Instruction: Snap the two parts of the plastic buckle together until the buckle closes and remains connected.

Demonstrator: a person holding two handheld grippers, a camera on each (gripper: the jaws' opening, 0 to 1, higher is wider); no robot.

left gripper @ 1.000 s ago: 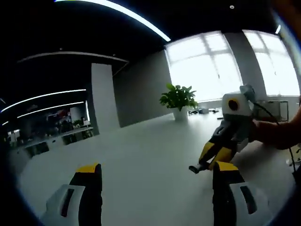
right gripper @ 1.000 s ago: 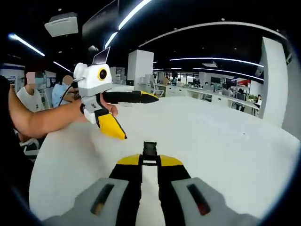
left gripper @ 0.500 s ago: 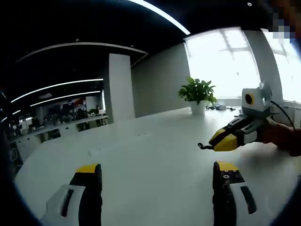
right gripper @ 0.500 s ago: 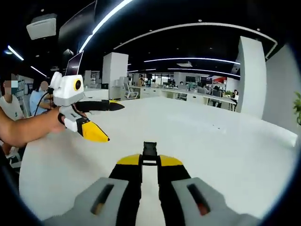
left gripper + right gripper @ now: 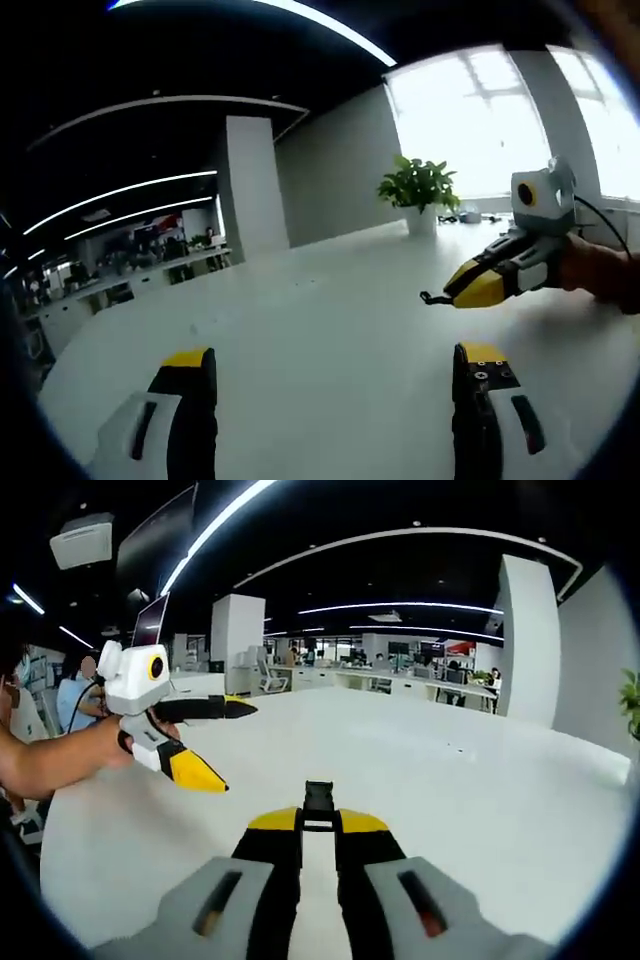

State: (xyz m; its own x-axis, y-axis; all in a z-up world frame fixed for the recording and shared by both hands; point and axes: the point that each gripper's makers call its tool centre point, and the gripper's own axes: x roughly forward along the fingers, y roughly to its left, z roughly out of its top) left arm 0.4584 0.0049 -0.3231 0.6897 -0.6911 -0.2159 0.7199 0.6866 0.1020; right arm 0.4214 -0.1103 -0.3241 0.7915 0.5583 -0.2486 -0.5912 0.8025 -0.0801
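Note:
A small black buckle part (image 5: 318,798) sticks out from between my right gripper's (image 5: 318,822) yellow-tipped jaws, which are shut on it above the white table (image 5: 480,810). In the left gripper view that same right gripper (image 5: 450,297) comes in from the right, held by a hand, with the black buckle part (image 5: 433,298) at its tip. My left gripper (image 5: 335,362) stands open, its jaws wide apart with nothing between them. In the right gripper view the left gripper (image 5: 240,748) hangs at the left, open and empty, well apart from the buckle part.
A potted plant (image 5: 420,187) stands at the table's far edge before bright windows. A white pillar (image 5: 250,190) rises behind. People sit at the left (image 5: 80,690), and office desks (image 5: 420,680) line the back. The person's forearm (image 5: 50,760) reaches in from the left.
Both cameras have shifted. In the left gripper view the right gripper rose from near my right jaw and moved off, now level. In the right gripper view the left gripper drew farther left.

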